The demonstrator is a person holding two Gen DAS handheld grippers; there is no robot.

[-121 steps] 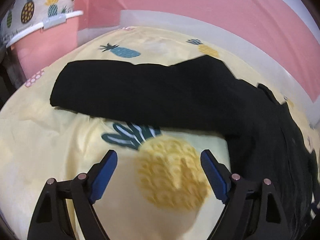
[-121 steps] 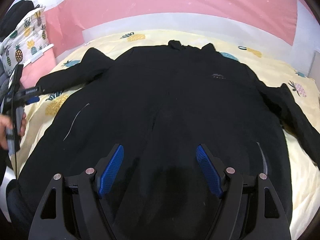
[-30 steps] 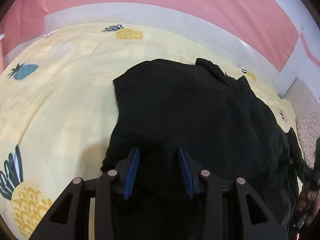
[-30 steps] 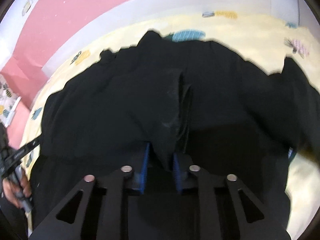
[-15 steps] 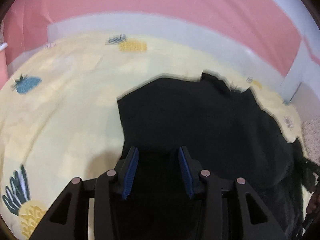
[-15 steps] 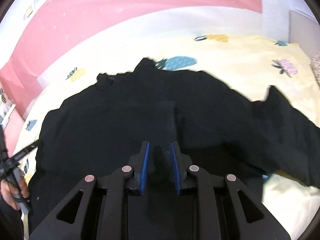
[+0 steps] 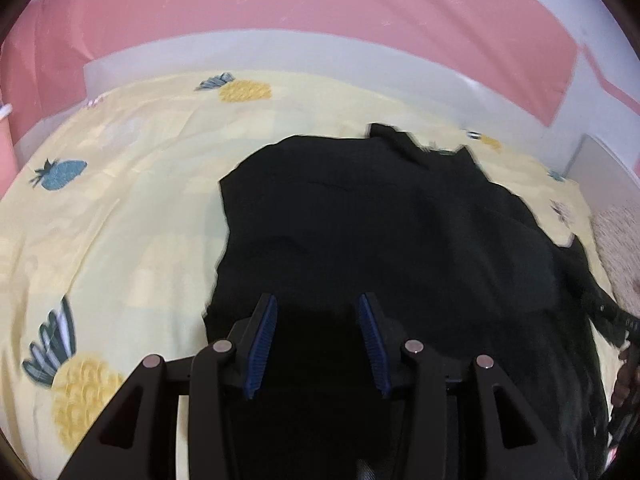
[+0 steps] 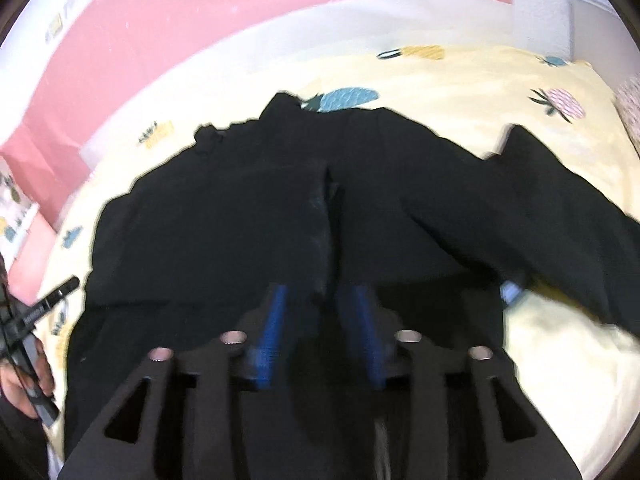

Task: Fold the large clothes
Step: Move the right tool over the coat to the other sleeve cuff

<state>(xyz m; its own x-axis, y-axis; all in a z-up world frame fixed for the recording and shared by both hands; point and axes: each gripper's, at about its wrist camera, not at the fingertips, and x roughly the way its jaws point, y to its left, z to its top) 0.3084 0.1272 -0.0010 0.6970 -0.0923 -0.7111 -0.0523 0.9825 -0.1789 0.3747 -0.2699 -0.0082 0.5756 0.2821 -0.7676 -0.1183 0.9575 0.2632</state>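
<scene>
L gripper [image 7: 316, 338]: blue pads part-way apart, black fabric bunched between & under them; can't tell if it's really pinched
R gripper [image 8: 320, 322]: pads a bit apart w/ a raised ridge of fabric running up between; grip unclear, frame blurred
black jacket [image 7: 380, 232]: spread ahead of both grippers on the bedsheet [image 7: 120, 208], collar at far end; one sleeve [image 8: 560, 216] trails off to R gripper's right
bedsheet: yellow, pineapple print, pink wall [image 7: 280, 4] beyond

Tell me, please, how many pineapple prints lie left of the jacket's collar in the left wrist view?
3: yellow pineapple at top, blue pineapple far left, large yellow pineapple bottom left. The jacket may hide others.
</scene>
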